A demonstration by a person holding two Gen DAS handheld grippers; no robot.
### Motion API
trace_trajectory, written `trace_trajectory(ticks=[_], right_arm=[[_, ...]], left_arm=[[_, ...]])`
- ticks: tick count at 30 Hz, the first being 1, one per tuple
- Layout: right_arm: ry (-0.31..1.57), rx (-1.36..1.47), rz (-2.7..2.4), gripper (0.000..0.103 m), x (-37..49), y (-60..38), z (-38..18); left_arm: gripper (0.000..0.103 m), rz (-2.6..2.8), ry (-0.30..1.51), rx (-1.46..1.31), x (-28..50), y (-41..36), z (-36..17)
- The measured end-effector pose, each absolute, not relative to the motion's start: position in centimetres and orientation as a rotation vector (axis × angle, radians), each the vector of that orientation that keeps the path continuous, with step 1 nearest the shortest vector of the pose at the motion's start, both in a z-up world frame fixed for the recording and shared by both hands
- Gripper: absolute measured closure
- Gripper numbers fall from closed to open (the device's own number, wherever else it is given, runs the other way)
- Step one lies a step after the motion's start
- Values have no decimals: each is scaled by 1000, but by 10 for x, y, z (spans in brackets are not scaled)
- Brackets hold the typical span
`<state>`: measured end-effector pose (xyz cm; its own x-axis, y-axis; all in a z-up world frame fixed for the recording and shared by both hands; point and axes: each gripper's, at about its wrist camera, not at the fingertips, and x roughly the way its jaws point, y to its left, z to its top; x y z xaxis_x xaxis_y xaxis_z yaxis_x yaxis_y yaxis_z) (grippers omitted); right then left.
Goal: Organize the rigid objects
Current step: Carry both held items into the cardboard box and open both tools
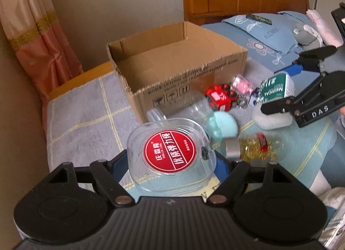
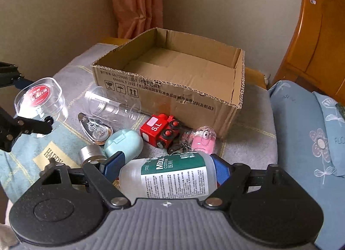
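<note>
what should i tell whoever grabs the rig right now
Left gripper: jaws shut on the clear square plastic case with a round red label, lifted off the bed.
Right gripper: jaws around the white bottle with a green medical label, gripping it.
The open cardboard box holds nothing yet.
Left on the bedspread: red toy train, pink capsule keychain, mint egg-shaped case, clear tumbler, silver-capped jar.
</note>
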<state>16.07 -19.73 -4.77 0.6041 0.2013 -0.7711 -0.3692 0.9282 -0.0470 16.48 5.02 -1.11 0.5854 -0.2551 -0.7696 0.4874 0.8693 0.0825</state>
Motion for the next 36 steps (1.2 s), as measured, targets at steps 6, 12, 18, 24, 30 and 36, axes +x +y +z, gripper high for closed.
trace_trajectory(ticks=[6,12,18,24,30,36], right_arm=[[845,-217,352,15,159,-203,-36],[822,-220,381,15,165,-202,-19],[759,-210,409,15,180,-202,12],[708,-206,416,15,209,-197,30],[698,-186,417,15,249,-195,35],[728,-154,408,15,291,-196,22]], left_arm=[[25,-447,825,307,170,36,-1],[25,-458,808,308,185,25,13],[25,-454,795,297,219,15,31],[25,-436,790,293,262,4,40],[25,-409,815,289,311,-5,34],[25,-384,859,270,360,-10,16]])
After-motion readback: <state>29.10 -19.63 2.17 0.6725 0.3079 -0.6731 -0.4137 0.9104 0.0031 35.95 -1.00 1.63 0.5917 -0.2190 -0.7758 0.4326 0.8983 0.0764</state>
